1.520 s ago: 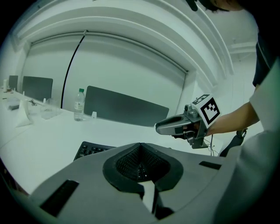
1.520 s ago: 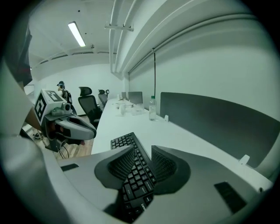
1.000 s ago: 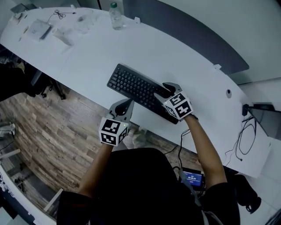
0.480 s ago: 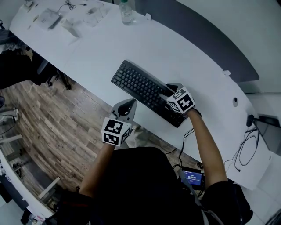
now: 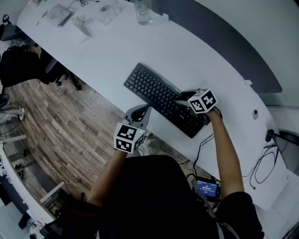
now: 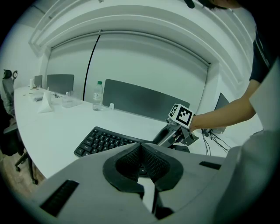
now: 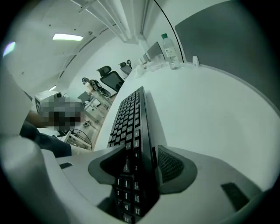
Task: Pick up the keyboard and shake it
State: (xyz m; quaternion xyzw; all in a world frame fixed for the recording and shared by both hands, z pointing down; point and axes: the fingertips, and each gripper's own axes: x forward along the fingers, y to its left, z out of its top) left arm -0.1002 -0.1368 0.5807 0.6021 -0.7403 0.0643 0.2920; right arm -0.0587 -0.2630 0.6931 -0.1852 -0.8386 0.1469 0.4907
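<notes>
fingers (image 7: 174, 167) of right gripper (image 7: 142, 165) astride keyboard (image 7: 129, 113)

Office, long white desk (image 5: 140, 51), swivel chairs (image 7: 113, 79)

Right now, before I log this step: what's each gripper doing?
Left gripper: closed, holding nothing.
Right gripper: closed on the keyboard.

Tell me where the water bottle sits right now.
In the head view the water bottle stands at the far edge of the white desk, top centre, beyond the keyboard.
</notes>
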